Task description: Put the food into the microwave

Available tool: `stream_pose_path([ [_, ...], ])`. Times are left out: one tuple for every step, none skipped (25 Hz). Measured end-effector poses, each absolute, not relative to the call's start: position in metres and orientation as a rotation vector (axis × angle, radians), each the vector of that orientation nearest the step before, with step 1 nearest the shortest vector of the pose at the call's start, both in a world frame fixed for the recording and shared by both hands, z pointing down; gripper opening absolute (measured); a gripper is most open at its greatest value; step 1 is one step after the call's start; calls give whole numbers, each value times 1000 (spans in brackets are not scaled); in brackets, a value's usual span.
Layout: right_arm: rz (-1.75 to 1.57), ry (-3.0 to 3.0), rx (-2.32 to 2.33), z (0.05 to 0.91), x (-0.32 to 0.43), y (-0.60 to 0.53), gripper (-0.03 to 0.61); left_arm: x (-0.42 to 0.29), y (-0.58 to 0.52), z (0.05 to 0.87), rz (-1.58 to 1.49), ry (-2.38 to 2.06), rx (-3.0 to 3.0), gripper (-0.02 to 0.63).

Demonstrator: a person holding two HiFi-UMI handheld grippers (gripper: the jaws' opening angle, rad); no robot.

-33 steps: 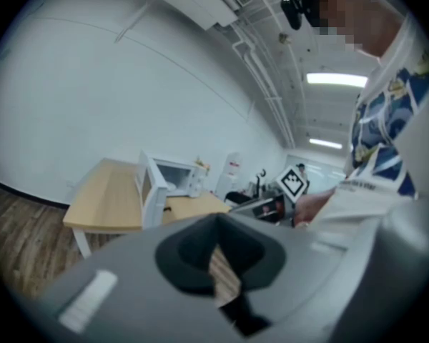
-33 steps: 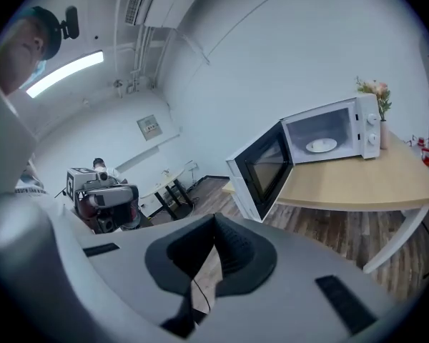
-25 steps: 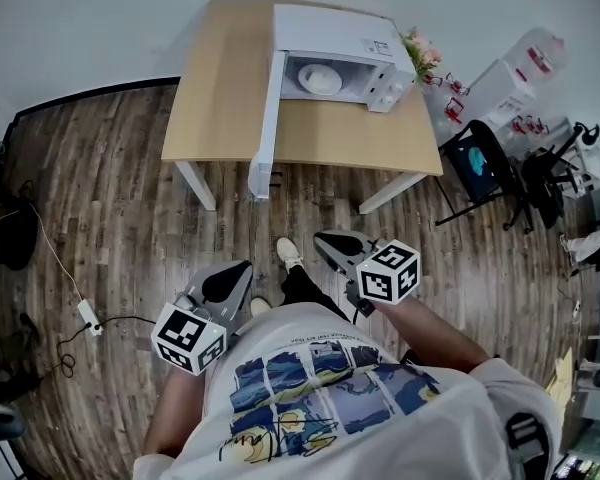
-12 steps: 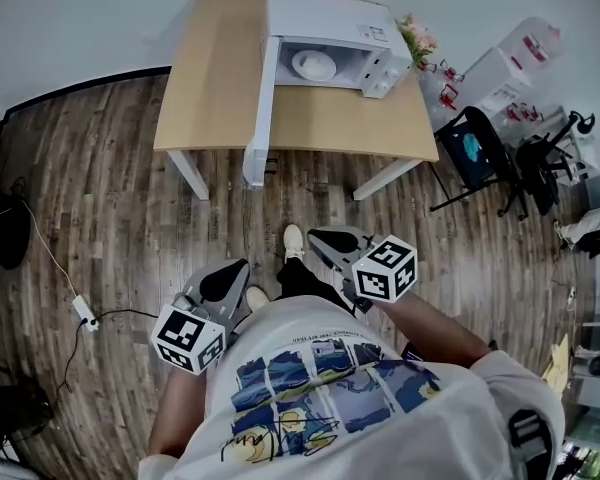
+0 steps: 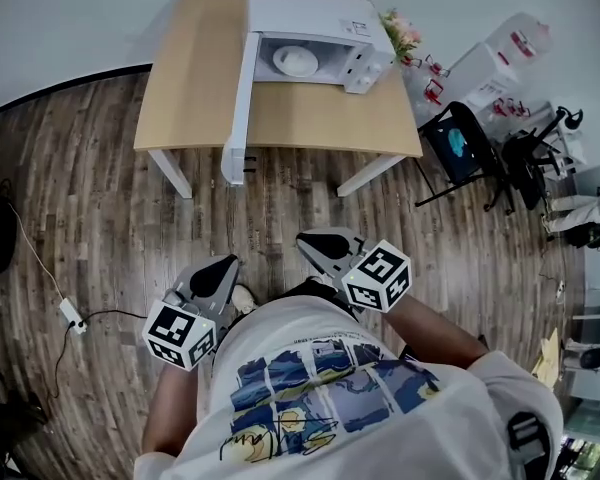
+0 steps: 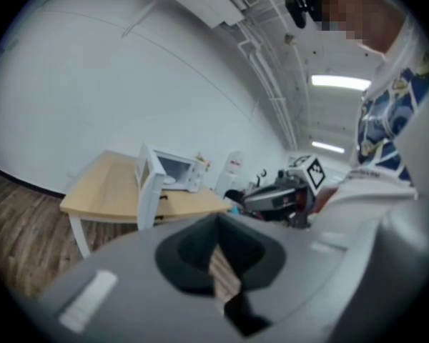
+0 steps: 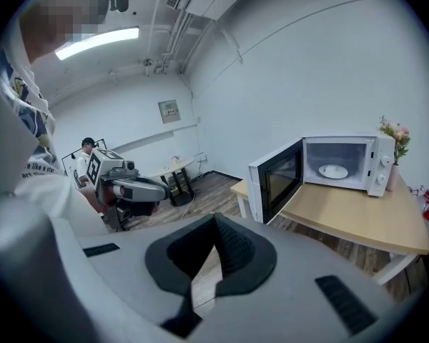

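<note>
the white microwave (image 5: 315,18) stands toward the back right of the light wooden tabletop (image 5: 185,88), near the wall, with its knobs on the right side of its front. its door (image 5: 237,108) is swung wide open on the left hinge, standing out toward the tabletop's front edge. inside the white cavity a round white plate (image 5: 296,61) lies flat; whether it carries food cannot be told.

White tee (image 5: 330,393), blue/yellow painting print. Both left gripper (image 5: 223,263) and right gripper (image 5: 308,239): grey shells, black-lined jaws, white cubes (image 5: 180,334) with black square markers.
</note>
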State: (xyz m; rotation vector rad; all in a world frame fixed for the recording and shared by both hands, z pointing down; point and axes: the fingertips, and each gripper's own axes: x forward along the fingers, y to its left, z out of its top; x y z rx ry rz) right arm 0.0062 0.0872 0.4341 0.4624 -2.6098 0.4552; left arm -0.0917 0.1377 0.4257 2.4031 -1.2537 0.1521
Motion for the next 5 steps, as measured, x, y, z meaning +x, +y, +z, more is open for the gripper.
stream_pose_path([
  [446,-2617,463,432,10,85,6,-85,136,427,164,-1249,2403,8],
  [439,-2625,465,430,16,83,6,-77,135,430,178,-1243,2404,8],
  [437,-2633,467,428,22,79,6,-68,133,432,193,-1235,2405,8],
  [437,-2640,468,426,28,76,6,-58,131,435,208,-1225,2405,8],
  [438,-2647,470,424,35,73,6,-48,129,438,222,-1214,2406,8],
])
